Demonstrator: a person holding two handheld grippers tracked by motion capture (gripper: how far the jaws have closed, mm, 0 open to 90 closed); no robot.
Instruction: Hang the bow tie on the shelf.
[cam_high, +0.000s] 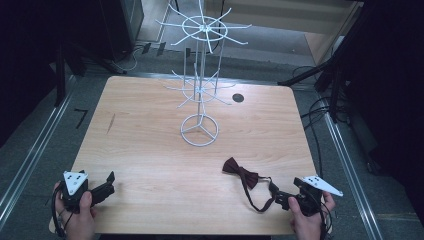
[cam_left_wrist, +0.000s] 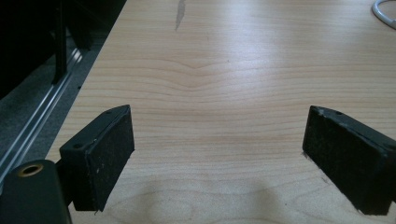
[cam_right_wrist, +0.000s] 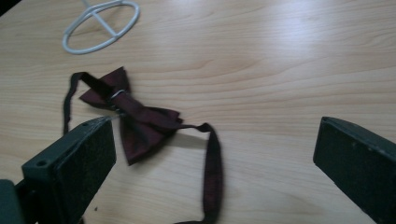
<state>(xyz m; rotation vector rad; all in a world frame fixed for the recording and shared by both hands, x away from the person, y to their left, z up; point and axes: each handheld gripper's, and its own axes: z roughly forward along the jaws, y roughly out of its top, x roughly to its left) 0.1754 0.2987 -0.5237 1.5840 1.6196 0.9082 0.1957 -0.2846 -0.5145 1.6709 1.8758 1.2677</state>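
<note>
So there's a wooden table (cam_high: 150, 150) with a white wire rack (cam_high: 200, 90) standing toward the far middle, round base flat on the top. A dark red bow tie (cam_high: 241, 173) lies near the right front edge, its black strap (cam_high: 260, 200) looping out toward the person. The right gripper (cam_right_wrist: 215, 163) sits just behind it, jaws spread wide, nothing in them. The left gripper (cam_left_wrist: 217, 154) is at the near left corner, also spread wide over bare wood.
</note>
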